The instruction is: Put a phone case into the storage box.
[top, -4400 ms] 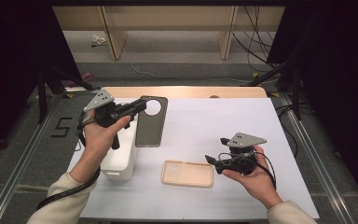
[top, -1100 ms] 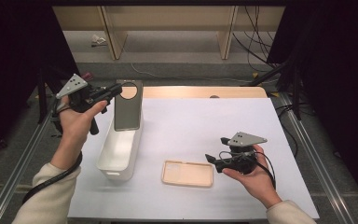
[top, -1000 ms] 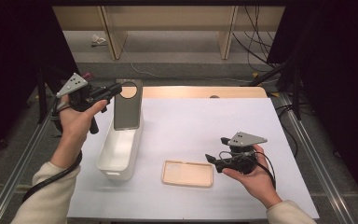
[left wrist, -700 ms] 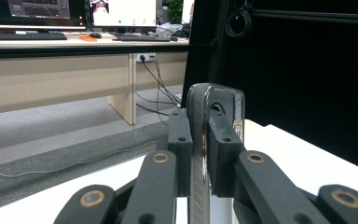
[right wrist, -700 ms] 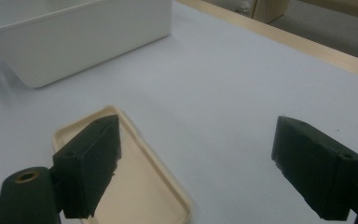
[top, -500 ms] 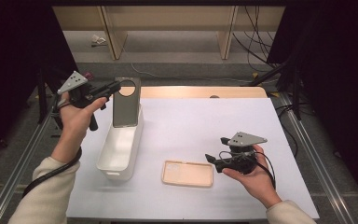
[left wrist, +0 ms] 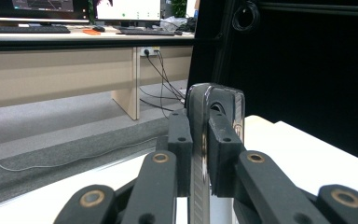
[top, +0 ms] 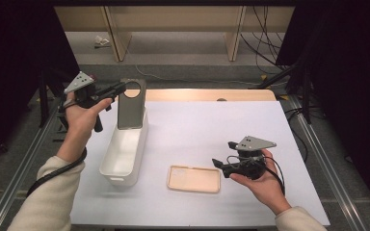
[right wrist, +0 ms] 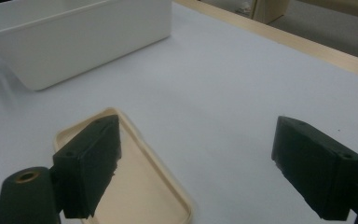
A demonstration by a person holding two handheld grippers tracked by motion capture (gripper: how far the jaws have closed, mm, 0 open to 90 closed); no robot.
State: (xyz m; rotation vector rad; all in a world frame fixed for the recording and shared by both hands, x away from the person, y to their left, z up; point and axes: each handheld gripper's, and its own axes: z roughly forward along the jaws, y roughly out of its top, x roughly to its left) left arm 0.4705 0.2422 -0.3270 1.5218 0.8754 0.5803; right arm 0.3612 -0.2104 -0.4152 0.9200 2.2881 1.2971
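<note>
left gripper (left wrist: 199,154) clamped on upright dark phone case (left wrist: 196,121), edge-on.

The dark grey phone case (top: 131,104), with a round cut-out near its top, hangs upright, clamped at its upper edge between the jaws of the left tool (top: 117,89); in the left gripper view its thin edge (left wrist: 198,154) runs straight up between the two pads. Its lower end dips into the far end of the white bin (top: 125,149), which stands below and just right of that tool. The beige phone case (top: 194,178) lies flat, hollow side up, just left of the right tool (top: 217,164), untouched.
</note>
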